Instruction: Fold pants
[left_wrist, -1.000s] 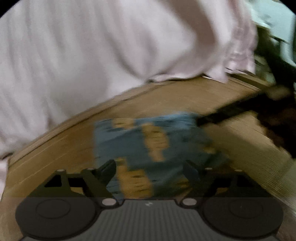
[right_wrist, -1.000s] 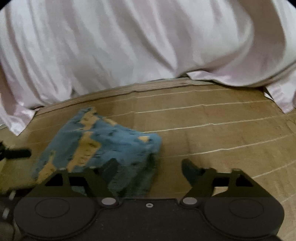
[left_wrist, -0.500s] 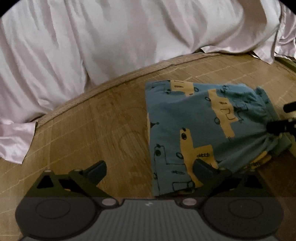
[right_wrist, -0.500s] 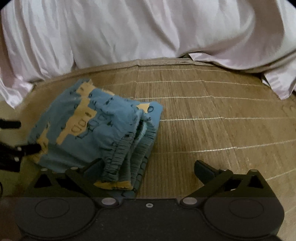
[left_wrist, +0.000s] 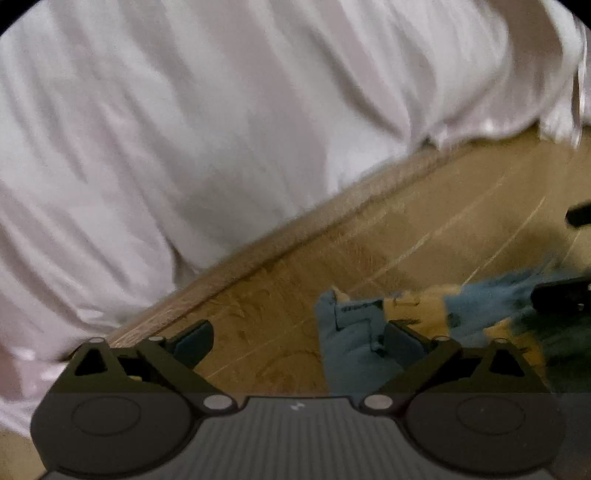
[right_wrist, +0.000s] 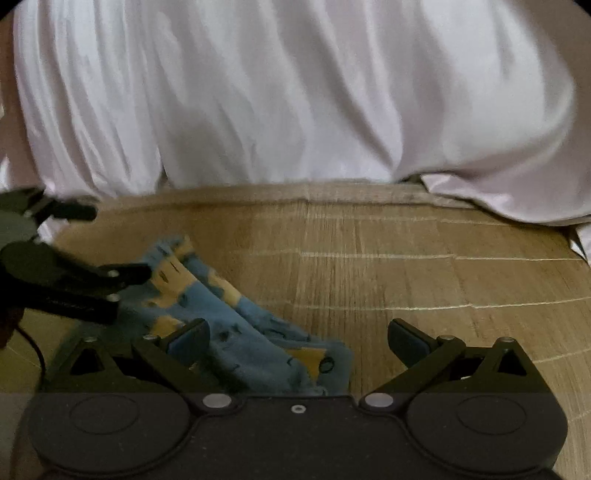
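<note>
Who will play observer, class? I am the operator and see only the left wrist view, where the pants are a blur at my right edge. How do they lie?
Observer: In the right wrist view the pants lie as a folded bundle on the mat, with their layers stacked.
Operator: Are the right tongs holding them?
Observer: No. The right tongs are open, with one finger over the pants and the other over bare mat.
Operator: And my left tongs?
Observer: The left tongs are open at the bundle's left edge. I cannot tell whether they touch it.
</note>
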